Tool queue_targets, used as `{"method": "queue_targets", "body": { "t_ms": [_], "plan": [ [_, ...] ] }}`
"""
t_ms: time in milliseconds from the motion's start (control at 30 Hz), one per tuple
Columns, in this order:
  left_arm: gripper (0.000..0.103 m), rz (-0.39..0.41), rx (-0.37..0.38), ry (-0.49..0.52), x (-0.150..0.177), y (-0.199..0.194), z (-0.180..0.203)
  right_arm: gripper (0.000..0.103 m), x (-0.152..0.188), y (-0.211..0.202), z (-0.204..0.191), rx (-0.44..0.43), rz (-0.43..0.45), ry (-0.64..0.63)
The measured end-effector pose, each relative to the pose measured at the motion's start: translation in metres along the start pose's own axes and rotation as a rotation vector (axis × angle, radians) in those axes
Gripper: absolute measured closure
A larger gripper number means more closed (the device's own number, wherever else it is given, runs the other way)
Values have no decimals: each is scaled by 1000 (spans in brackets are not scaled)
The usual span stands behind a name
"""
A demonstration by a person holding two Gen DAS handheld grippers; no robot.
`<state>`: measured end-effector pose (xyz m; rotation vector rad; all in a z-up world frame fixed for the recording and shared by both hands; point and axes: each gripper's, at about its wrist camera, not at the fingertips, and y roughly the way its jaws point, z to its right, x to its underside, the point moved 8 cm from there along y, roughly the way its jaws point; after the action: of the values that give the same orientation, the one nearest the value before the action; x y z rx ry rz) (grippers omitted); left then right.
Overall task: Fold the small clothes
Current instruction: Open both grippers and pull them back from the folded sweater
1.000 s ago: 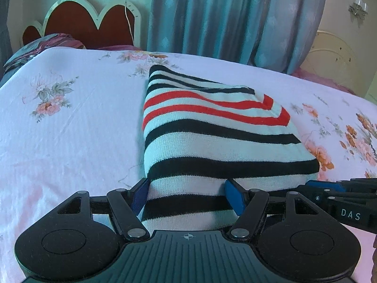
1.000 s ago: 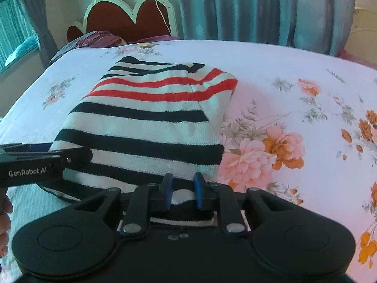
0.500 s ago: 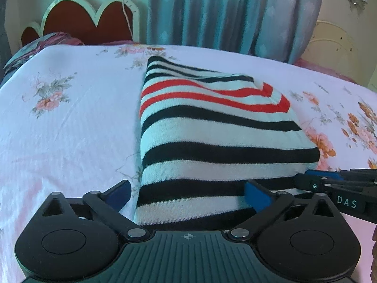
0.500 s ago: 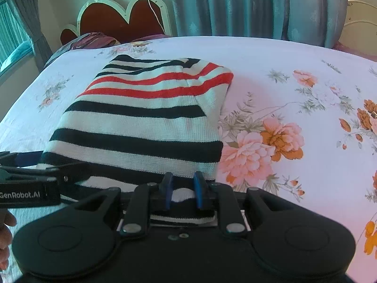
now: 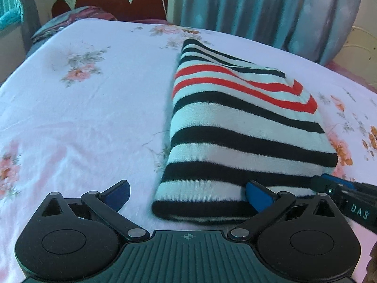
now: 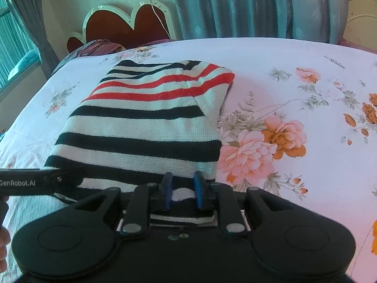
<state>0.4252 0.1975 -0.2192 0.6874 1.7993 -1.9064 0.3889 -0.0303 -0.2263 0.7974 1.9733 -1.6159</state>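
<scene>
Right wrist: fingers (image 6: 182,192) clamping striped sweater (image 6: 146,127).

Left tongs (image 5: 187,194) spread wide around striped sweater (image 5: 235,129).

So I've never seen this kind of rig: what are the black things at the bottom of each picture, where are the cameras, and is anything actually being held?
There is no robot here. A person carries one hand-held pair of tongs in each hand, and each has a wide-angle camera looking forward along its two blue-tipped fingers, so the black shape at the bottom of each picture is the tool itself.

The left tongs have just been opening and now stand wide apart; the near corner of the striped sweater lies between the fingers, but they are not pressing on it.

The right tongs are closed on the sweater's near edge, pinching a fold of the knit.

The sweater, folded into a narrow stack with black, white and red stripes, lies on a bed with a floral sheet. A headboard and curtains stand behind.
</scene>
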Motion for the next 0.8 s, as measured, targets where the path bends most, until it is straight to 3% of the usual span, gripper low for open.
{"method": "queue_targets", "body": {
  "t_ms": [100,200,267,400,467,700,800],
  "plan": [
    [0,5,-18,-6,3,-13,-2,80,-4,-1,-1,-24,-41,-4],
    [0,0,-27,-12,8,-32,-4,64,-12,-21,-6,-77,-54,41],
    [0,30,-48,-16,11,-51,-5,44,-12,-45,-9,-96,-16,57],
    [0,114,-75,-9,18,-98,-6,32,5,-94,-20,-103,15,2],
    [0,142,-67,-12,23,-121,-7,21,15,-115,-24,-93,18,-31],
    [0,218,-100,-4,54,-206,-11,14,57,-182,-46,-131,-5,-113],
    [0,238,-112,10,72,-239,-11,9,67,-215,-56,-111,48,-140]
  ]
}}
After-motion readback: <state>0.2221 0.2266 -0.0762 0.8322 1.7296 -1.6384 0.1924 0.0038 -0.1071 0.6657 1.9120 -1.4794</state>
